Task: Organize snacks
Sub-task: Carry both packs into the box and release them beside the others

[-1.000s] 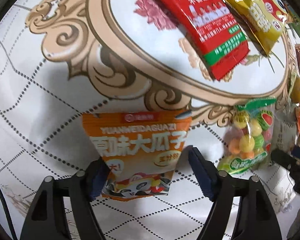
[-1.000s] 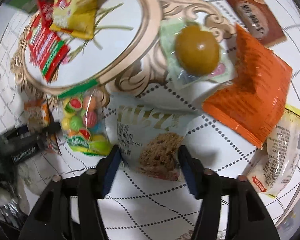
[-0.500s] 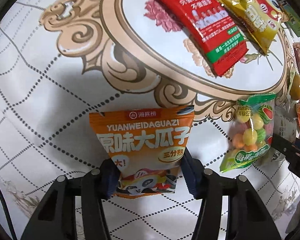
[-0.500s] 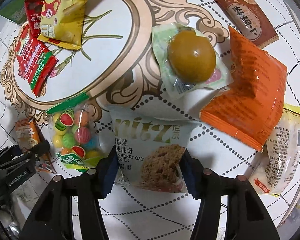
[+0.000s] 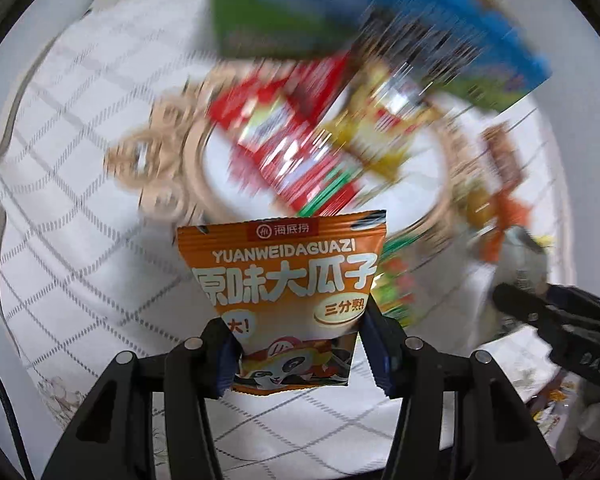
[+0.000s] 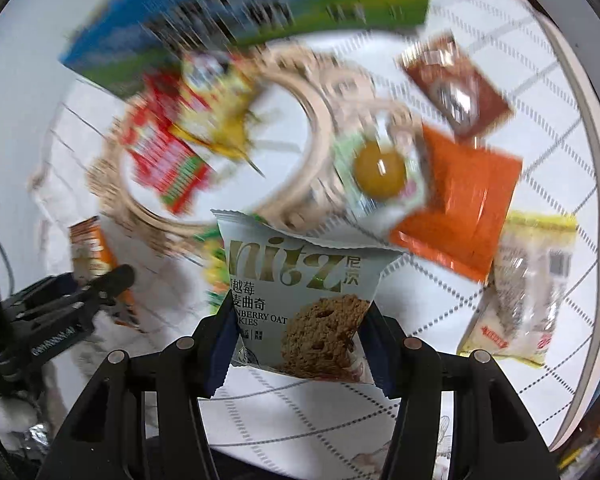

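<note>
Jaws of your left gripper (image 5: 297, 354) pinch the lower half of one orange seed packet (image 5: 285, 280), lifted clear of the table (image 5: 79, 240); they have just been closing, with that packet between them. It reads "YUANWEIDAGUAZI" over large white Chinese characters, with a red logo strip at the top and a cartoon panda at the bottom. Jaws of your right gripper (image 6: 297, 354) clamp one pale grey-green cookie packet (image 6: 300, 292), likewise held above the table. It carries "nitz" in gold, "BERRY OAT" in small print and a picture of a brown oat cookie.

Beyond the packets everything is motion-blurred. On the patterned white tablecloth (image 6: 540, 280) you can count, in the right view: one clear pouch with a round yellow-brown sweet (image 6: 380, 168), one plain orange bag (image 6: 464, 200), one brown sachet (image 6: 460, 88), one pale packet with yellow edges (image 6: 528, 284), one red-and-green pack (image 6: 163, 156) and one yellow bag (image 6: 215, 112). One blue-and-green box (image 6: 259, 4) lies at the far side; its print cannot be read. One bag of coloured candies (image 5: 396, 280) shows behind the seed packet.
</note>
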